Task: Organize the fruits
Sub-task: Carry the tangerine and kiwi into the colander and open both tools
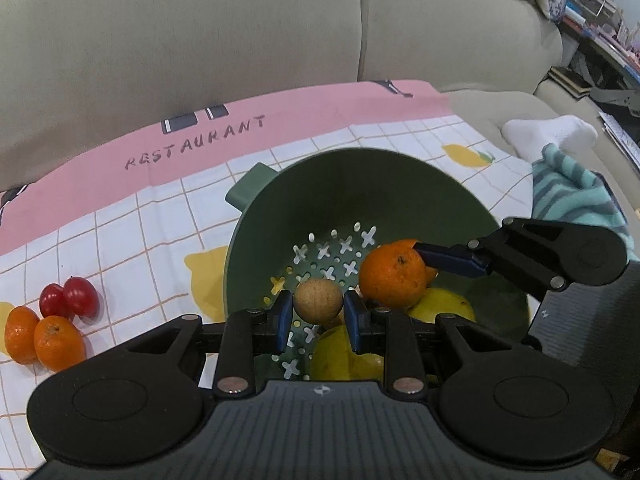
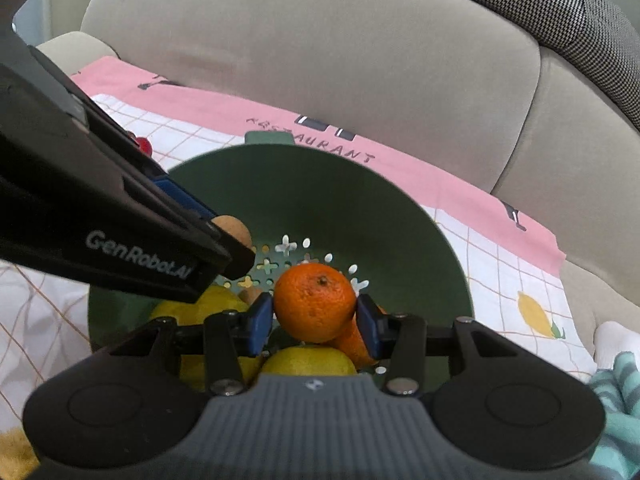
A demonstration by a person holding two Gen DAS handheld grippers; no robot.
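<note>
A green colander [image 1: 400,184] [image 2: 360,208] stands on a printed cloth on a sofa. My left gripper [image 1: 318,314] is shut on a small round tan fruit [image 1: 319,301] and holds it over the colander; the fruit also shows in the right wrist view [image 2: 236,230]. My right gripper [image 2: 314,322] is shut on an orange [image 2: 314,300] over the colander's inside; the orange also shows in the left wrist view [image 1: 392,274]. Yellow lemons [image 1: 440,308] [image 2: 308,360] lie in the colander under both grippers.
On the cloth [image 1: 140,216] left of the colander lie two small oranges [image 1: 58,342] and two red cherry tomatoes [image 1: 80,296]. A striped teal towel [image 1: 576,192] and a white sock [image 1: 548,134] lie to the right. The sofa back [image 1: 240,40] rises behind.
</note>
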